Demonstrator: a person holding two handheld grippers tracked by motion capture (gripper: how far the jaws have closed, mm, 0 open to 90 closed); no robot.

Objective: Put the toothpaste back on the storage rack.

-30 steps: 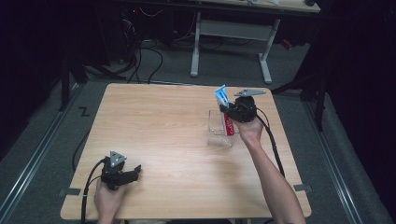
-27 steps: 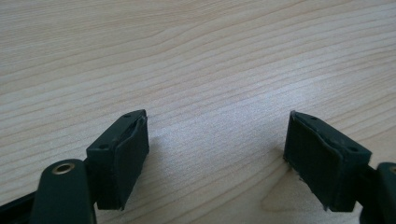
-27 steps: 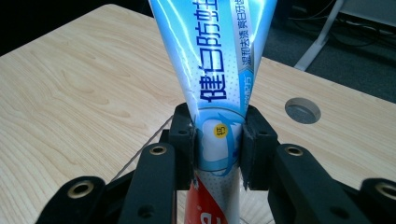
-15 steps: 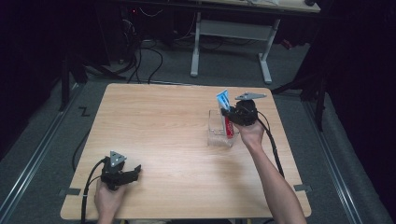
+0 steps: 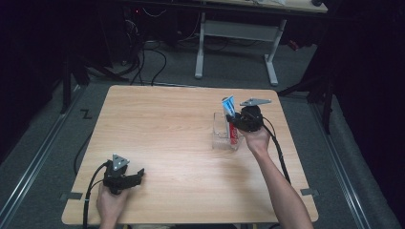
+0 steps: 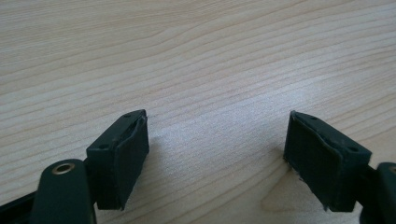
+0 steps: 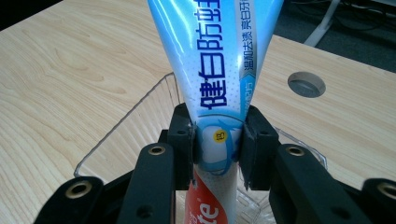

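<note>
In the high view, we hold the right gripper (image 5: 237, 125) over a clear plastic container (image 5: 220, 129) that stands on the right half of the wooden table (image 5: 162, 124), with a toothpaste tube (image 5: 229, 109) clamped upright between the jaws. The tube's flat crimped end points up and its red lower part reaches down into the container; we judge that this upright hold serves to stand the tube in the container rather than lay it flat. The left gripper (image 5: 138, 174) rests low at the near left corner of the table, well apart from the work, presumably parked so that it does not obstruct the right hand. The count in this view is one tube, one container, two grippers and one table in use; a second table stands farther back on the floor. In the left gripper view, the left gripper (image 6: 217, 144) has its jaws spread wide with nothing between them, and bare wood grain lies beneath. In the right gripper view, the right gripper (image 7: 217, 140) is closed on the toothpaste tube (image 7: 219, 60), both pads pressing the narrow section where the blue print meets the red. The container (image 7: 140, 121) rim runs behind and below the jaws, so the tube's lower end sits inside it. One round cable port (image 7: 306, 84) is set into the tabletop beyond.
</note>
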